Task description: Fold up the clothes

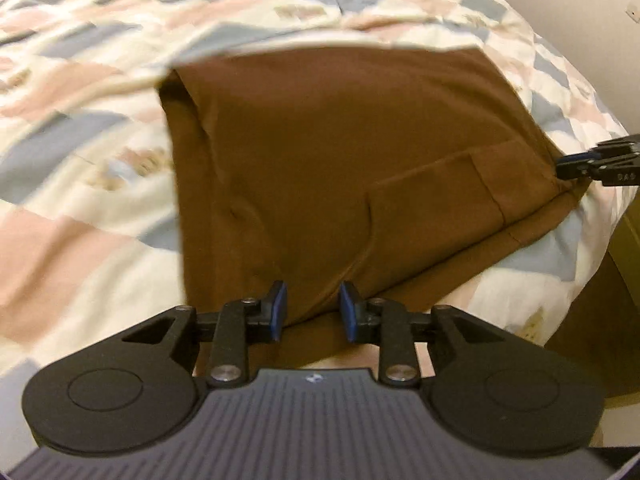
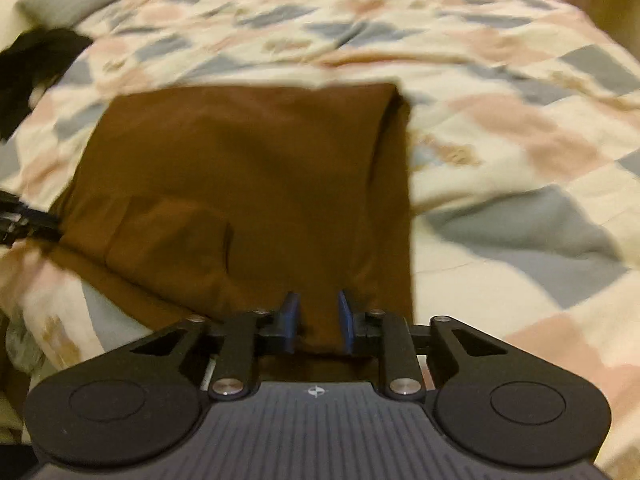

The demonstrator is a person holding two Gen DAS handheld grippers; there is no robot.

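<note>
A brown garment (image 1: 320,160) lies folded into a rough rectangle on the patchwork quilt (image 1: 80,160), with a pocket showing near its right corner. My left gripper (image 1: 313,308) hovers at the garment's near edge. Its blue pads (image 1: 280,304) stand apart and press on nothing. In the right wrist view the same brown garment (image 2: 240,180) stretches away from my right gripper (image 2: 318,316), whose pads are also apart over the near hem. Each gripper shows in the other's view at a near corner of the cloth: the right gripper (image 1: 576,164) and the left gripper (image 2: 24,220).
The quilt (image 2: 480,120) covers a wide bed around the garment. A dark piece of clothing (image 2: 32,68) and a grey pillow (image 2: 64,0) lie at the far left. The bed's edge drops to a brown wooden side (image 1: 592,300) at the right.
</note>
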